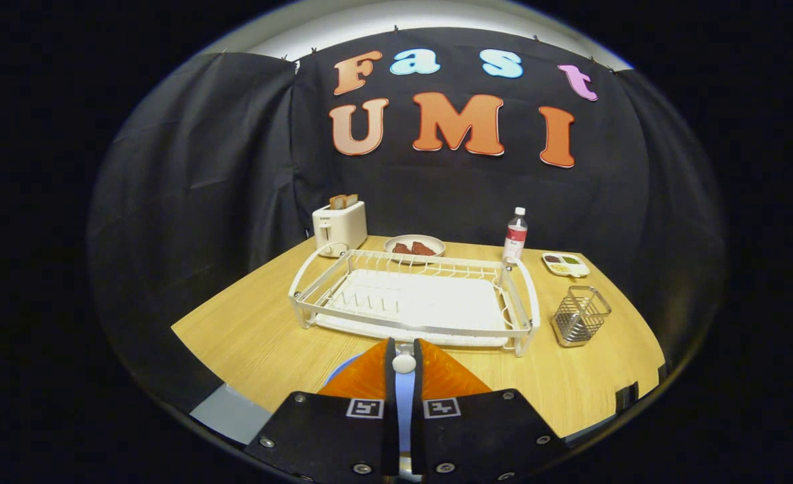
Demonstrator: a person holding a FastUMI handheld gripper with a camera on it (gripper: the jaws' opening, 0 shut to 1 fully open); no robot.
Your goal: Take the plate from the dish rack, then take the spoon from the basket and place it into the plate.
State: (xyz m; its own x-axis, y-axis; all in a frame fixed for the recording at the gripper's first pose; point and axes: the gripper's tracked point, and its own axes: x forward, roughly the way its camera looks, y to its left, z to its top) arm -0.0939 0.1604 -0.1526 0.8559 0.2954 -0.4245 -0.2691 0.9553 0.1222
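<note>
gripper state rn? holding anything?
Gripper: fingers closed on the spoon, over the blue plate, in front of the dish rack.

The gripper's (404,349) nearly closed fingers pinch a white spoon handle (404,364) and hide most of the blue plate (343,368) at seven o'clock.
</note>
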